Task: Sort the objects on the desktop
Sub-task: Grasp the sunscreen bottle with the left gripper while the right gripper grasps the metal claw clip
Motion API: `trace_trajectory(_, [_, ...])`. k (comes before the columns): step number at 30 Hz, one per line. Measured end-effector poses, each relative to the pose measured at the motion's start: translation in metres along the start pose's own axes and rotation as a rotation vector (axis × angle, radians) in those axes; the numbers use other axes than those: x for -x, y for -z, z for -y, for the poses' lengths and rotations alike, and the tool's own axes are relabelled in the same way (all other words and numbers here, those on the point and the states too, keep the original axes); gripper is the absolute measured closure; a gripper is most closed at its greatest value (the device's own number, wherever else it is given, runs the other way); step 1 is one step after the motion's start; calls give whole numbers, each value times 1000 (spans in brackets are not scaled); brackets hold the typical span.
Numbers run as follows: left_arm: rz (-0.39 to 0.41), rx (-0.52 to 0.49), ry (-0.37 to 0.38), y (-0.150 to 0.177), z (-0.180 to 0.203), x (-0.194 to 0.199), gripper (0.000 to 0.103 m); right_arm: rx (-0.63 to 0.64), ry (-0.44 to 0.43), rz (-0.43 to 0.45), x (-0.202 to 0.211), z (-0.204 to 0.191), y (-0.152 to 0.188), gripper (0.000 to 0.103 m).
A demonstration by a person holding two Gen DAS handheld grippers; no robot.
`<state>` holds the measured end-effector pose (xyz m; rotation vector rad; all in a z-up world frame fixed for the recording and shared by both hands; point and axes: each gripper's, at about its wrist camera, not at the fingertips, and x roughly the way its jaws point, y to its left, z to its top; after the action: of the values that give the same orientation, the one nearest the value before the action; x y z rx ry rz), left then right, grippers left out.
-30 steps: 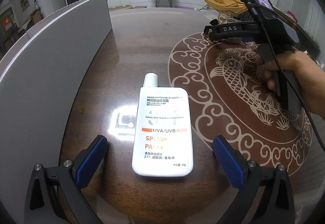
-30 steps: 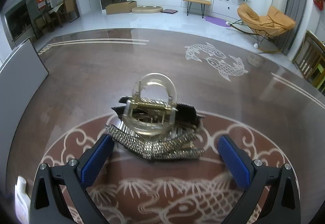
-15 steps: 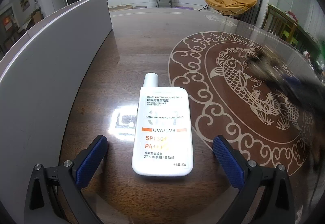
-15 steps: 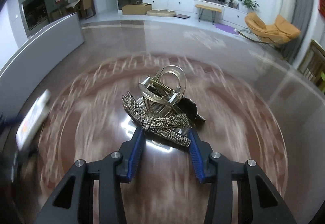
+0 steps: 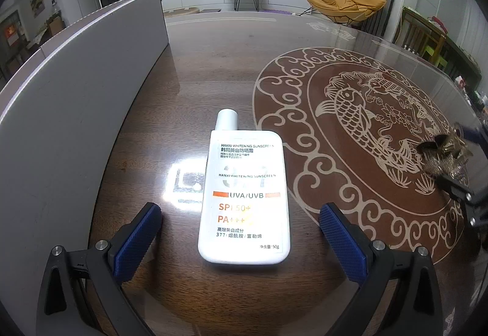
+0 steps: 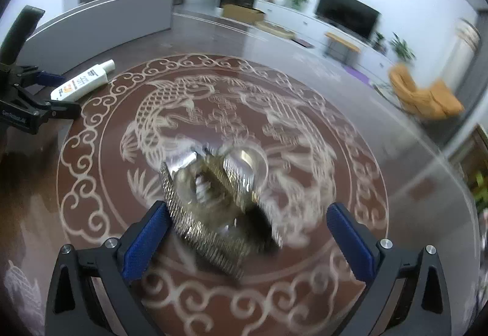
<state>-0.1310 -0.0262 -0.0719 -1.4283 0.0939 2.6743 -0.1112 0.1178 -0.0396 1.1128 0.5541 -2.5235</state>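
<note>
A white sunscreen bottle (image 5: 244, 192) lies flat on the table, cap pointing away, between the wide-apart blue pads of my left gripper (image 5: 241, 232), which is open and not touching it. A blurred heap of rhinestone and gold hair clips (image 6: 213, 201) rests on the koi medallion between the fingers of my right gripper (image 6: 247, 232). Its jaws are opening and stand wide; the left pad is close beside the heap, the right pad well apart. In the left wrist view the hair clips (image 5: 442, 156) sit at the far right edge.
A tall curved grey panel (image 5: 76, 92) runs along the table's left side. The dark glossy table (image 5: 213, 61) bears a round koi pattern (image 5: 350, 110). Its far edge curves toward a living room with an orange chair. Wooden chairs stand at the right.
My right gripper narrowed onto the hair clips, swept sideways across the table with a roll, and its jaws have spread wide again. The left gripper and sunscreen bottle have not moved.
</note>
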Motion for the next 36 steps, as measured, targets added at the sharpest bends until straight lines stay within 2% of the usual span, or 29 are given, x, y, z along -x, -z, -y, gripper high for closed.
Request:
trace_trajectory(5, [0, 0, 0, 0, 0, 0, 0, 33, -114, -1, -13, -9, -16, 2])
trace_trajectory(8, [0, 0, -1, 0, 0, 0, 0, -31, -156, -29, -17, -19, -20, 2])
trace_trajectory(10, [0, 1, -1, 0, 0, 0, 0, -116, -169, -69, -22, -17, -21, 1])
trace_trajectory(14, [0, 1, 0, 0, 1, -1, 0, -196, -136, -112, -8, -37, -12, 0])
trace_trajectory(20, [0, 2, 0, 0, 1, -1, 0, -175, -205, -152, 8, -56, 0, 0])
trace_trajectory(24, [-2, 0, 8, 1, 1, 0, 0, -182, -303, -168, 24, -41, 11, 0])
trace_trajectory(27, [-6, -5, 12, 1, 1, 0, 0, -173, -263, -125, 41, -25, 8, 0])
trace_trajectory(30, [-16, -16, 14, 1, 3, 0, 0, -189, -213, -109, 39, -17, -1, 0])
trace_trajectory(33, [-65, -37, 26, -3, 4, -2, 0, -231, -233, -101, 26, -27, -12, 0])
trace_trajectory(34, [-79, -50, 38, -4, 3, -2, 0, -212, -200, -122, 18, -36, -16, 1])
trace_trajectory(35, [-75, -52, 43, -3, 3, -1, 0, -185, -156, -137, 13, -44, -18, 8])
trace_trajectory(36, [-51, -56, 42, -1, 1, 3, 14, -163, -128, -143, 10, -51, -18, 20])
